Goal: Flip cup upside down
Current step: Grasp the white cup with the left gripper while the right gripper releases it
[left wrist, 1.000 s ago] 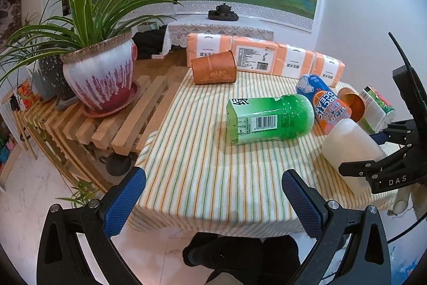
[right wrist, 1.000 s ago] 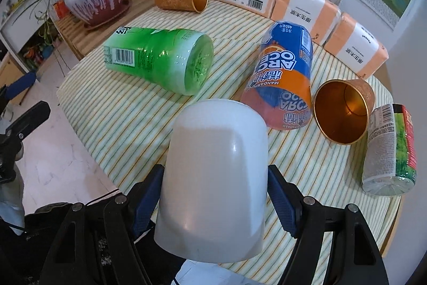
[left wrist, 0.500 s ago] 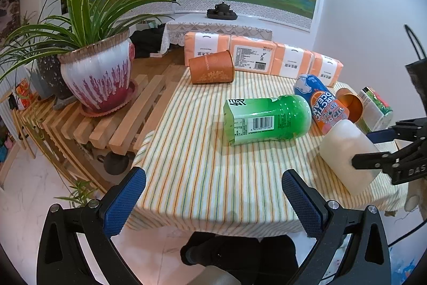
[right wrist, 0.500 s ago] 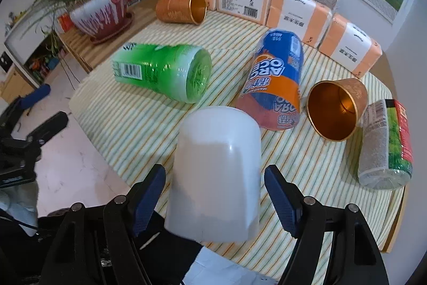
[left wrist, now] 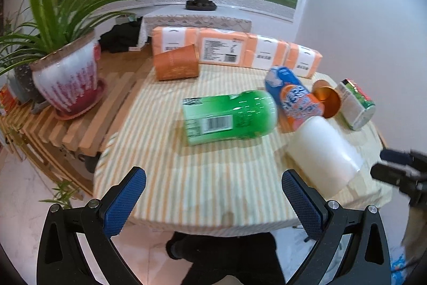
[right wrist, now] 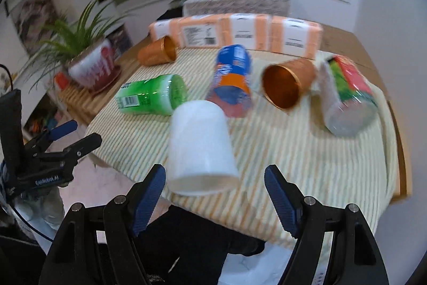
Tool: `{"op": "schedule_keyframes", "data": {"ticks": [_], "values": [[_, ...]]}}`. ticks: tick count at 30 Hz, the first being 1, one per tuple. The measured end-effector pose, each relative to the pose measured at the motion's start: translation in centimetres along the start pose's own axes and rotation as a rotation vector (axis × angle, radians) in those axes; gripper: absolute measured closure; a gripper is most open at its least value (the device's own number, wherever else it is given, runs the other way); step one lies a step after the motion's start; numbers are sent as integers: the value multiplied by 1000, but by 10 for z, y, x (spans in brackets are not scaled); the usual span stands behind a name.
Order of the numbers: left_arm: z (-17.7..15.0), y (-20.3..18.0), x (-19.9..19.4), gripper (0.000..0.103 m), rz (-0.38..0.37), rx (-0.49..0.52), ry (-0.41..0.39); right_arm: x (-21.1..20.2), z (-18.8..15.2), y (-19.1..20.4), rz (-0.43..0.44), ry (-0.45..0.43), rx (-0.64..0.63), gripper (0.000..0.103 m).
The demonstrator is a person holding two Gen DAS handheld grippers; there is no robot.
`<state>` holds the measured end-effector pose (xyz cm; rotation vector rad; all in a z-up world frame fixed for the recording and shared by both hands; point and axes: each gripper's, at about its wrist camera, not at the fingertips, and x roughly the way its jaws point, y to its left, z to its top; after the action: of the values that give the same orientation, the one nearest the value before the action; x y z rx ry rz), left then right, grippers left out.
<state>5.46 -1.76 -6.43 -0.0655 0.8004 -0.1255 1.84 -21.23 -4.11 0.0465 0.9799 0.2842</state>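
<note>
A white plastic cup (right wrist: pixel 200 146) stands upside down, rim down, near the front edge of the striped table (right wrist: pixel 307 159). It also shows in the left wrist view (left wrist: pixel 323 154). My right gripper (right wrist: pixel 214 200) is open and empty, pulled back just in front of the cup, apart from it. Its fingers (left wrist: pixel 395 172) show at the right edge of the left wrist view. My left gripper (left wrist: pixel 213 205) is open and empty, off the table's front edge.
Lying on the table: a green bottle (left wrist: pixel 229 116), a blue-orange bottle (left wrist: pixel 293 98), two copper cups (right wrist: pixel 285 84) (left wrist: pixel 176 66) and a green-red bottle (right wrist: pixel 347 95). Orange tissue packs (left wrist: pixel 234 52) line the back. A potted plant (left wrist: pixel 66 71) stands on a wooden rack at left.
My right gripper has let go of the white cup and drawn back toward me; the cup now stands alone on the table. Both views have shifted back.
</note>
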Motion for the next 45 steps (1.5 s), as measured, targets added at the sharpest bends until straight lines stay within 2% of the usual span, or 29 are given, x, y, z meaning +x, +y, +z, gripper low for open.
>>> {"op": "schedule_keyframes", "data": {"ticks": [6, 10, 18, 23, 37, 42, 45], "values": [[11, -19, 15, 0, -60, -44, 64, -28, -31, -14, -142, -115, 105, 28], [15, -31, 26, 0, -84, -74, 108, -42, -46, -22, -188, -165, 161, 26], [24, -47, 52, 0, -111, -189, 210, -47, -71, -30, -262, -189, 201, 24], [31, -56, 65, 0, -124, -269, 250, -47, -79, -34, -243, -186, 226, 24], [38, -90, 101, 1, -168, -375, 348, -49, -95, -48, -280, -189, 266, 24], [37, -100, 115, 2, -170, -374, 372, -48, -98, -53, -272, -185, 279, 24], [37, -105, 119, 6, -162, -353, 372, -48, -100, -55, -277, -183, 280, 24]]}}
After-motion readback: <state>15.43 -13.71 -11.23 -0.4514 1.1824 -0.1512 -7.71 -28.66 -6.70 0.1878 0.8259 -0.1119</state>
